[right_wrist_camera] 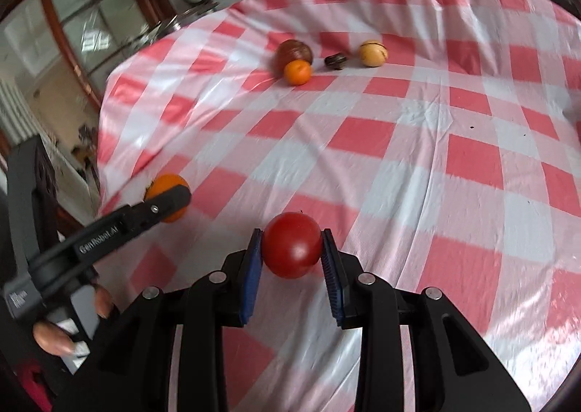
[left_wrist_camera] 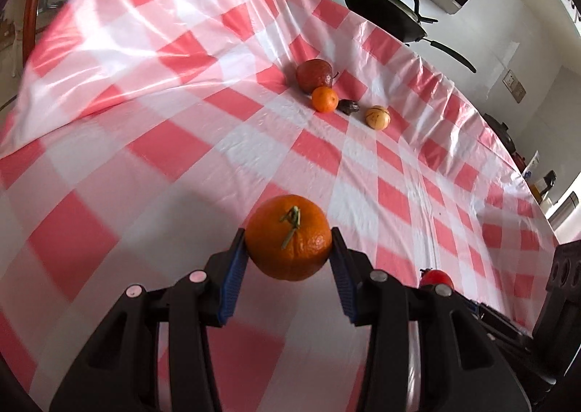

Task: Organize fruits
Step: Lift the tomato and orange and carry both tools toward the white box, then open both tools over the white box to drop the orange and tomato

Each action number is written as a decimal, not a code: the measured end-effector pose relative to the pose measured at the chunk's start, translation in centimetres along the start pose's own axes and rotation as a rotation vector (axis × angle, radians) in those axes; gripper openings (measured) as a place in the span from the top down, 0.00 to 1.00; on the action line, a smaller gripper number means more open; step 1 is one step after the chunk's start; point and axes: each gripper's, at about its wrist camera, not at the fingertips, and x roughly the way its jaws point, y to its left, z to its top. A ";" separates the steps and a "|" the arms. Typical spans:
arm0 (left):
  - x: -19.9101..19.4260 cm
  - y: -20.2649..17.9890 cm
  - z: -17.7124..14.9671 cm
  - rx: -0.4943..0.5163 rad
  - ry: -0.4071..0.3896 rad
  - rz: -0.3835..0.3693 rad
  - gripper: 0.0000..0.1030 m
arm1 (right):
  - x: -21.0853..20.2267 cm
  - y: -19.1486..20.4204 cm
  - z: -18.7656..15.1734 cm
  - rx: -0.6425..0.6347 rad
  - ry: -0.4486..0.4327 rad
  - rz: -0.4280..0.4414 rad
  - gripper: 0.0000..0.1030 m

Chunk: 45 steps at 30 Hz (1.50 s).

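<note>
- Tablecloth (left_wrist_camera: 181, 92), red-and-white check, glossy plastic, creased; covers the whole table in both wrist views.
- Left gripper (left_wrist_camera: 289, 243): blue pads clamped on either side of a large orange (left_wrist_camera: 288, 237), green stem stub facing the camera. Jaws part-way apart, set by the fruit's width. Orange held above the cloth.
- Right gripper (right_wrist_camera: 291, 245): blue pads pressed against both flanks of a red tomato (right_wrist_camera: 291, 245). Narrow gap, filled by the tomato; held clear of the cloth.
- Right wrist view: left gripper enters from the left edge with the orange at its tip, near the table's left side; fingers (right_wrist_camera: 51, 339) of the person's hand visible on its handle.
- Left wrist view: tomato shows only partly, low right, behind the gripper body.
- Far side of the table, a loose row of four: dark red apple (left_wrist_camera: 314, 75), a small mandarin (left_wrist_camera: 325, 99) touching its front, a small dark brown item (left_wrist_camera: 348, 107) I cannot identify just beside that, then a pale yellow round fruit (left_wrist_camera: 377, 117) slightly apart.
- Black pan (left_wrist_camera: 385, 12) beyond the table's far edge.
</note>
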 end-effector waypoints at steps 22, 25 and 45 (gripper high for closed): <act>-11.1 5.7 -4.4 0.147 -0.140 0.024 0.56 | -1.8 10.3 -5.3 -0.283 0.036 0.043 0.69; -12.3 7.3 -4.5 0.135 -0.155 0.044 0.56 | -2.0 11.7 -5.8 -0.316 0.029 0.069 0.69; -20.3 23.8 -8.9 -0.101 -0.129 0.287 0.56 | 0.2 29.0 -14.4 -0.790 0.183 0.406 0.69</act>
